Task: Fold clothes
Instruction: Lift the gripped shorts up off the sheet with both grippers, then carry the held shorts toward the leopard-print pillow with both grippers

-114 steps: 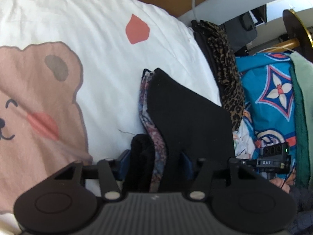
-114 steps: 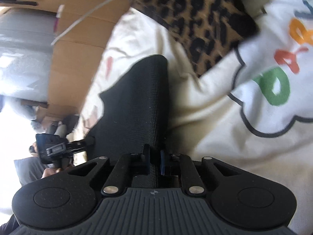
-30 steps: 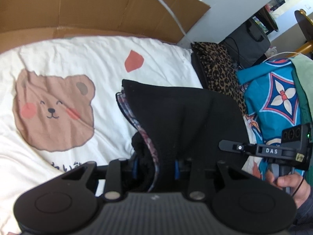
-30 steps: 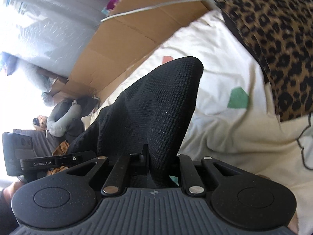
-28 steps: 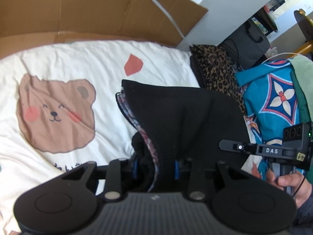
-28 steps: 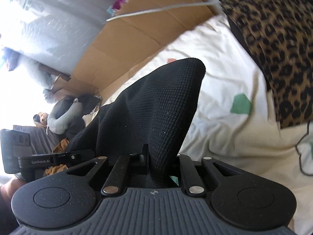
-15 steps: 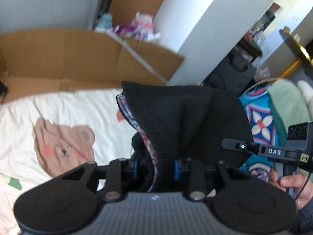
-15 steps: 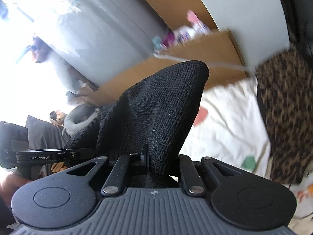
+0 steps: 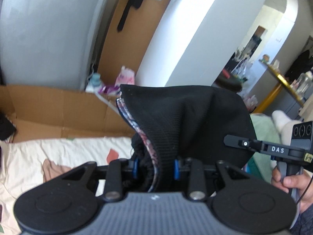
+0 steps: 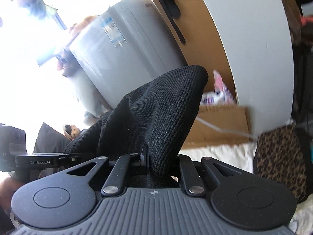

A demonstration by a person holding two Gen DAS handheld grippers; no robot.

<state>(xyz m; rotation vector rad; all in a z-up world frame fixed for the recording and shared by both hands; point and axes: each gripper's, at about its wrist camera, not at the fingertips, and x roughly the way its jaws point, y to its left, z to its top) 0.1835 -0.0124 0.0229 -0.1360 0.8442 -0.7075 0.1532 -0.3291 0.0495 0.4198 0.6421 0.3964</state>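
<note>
Cardboard box: a flattened cardboard box (image 9: 64, 111) stands open behind the bed; what it holds cannot be told.
Left gripper: the left gripper (image 9: 155, 165) is clamped on a thick bunch of the black garment (image 9: 187, 121), whose patterned lining (image 9: 135, 121) shows at the edge.
Right gripper: the right gripper (image 10: 160, 161) is pinched tight on another corner of the black garment (image 10: 156, 113); a hand (image 9: 291, 182) holds its handle.
Garment: held up in the air between both grippers, above the bed.
Bed: cream printed sheet (image 9: 58, 152); a leopard-print cloth (image 10: 281, 160) lies at its right.
Room: grey appliance (image 9: 49, 35), white pillar (image 9: 195, 29).
</note>
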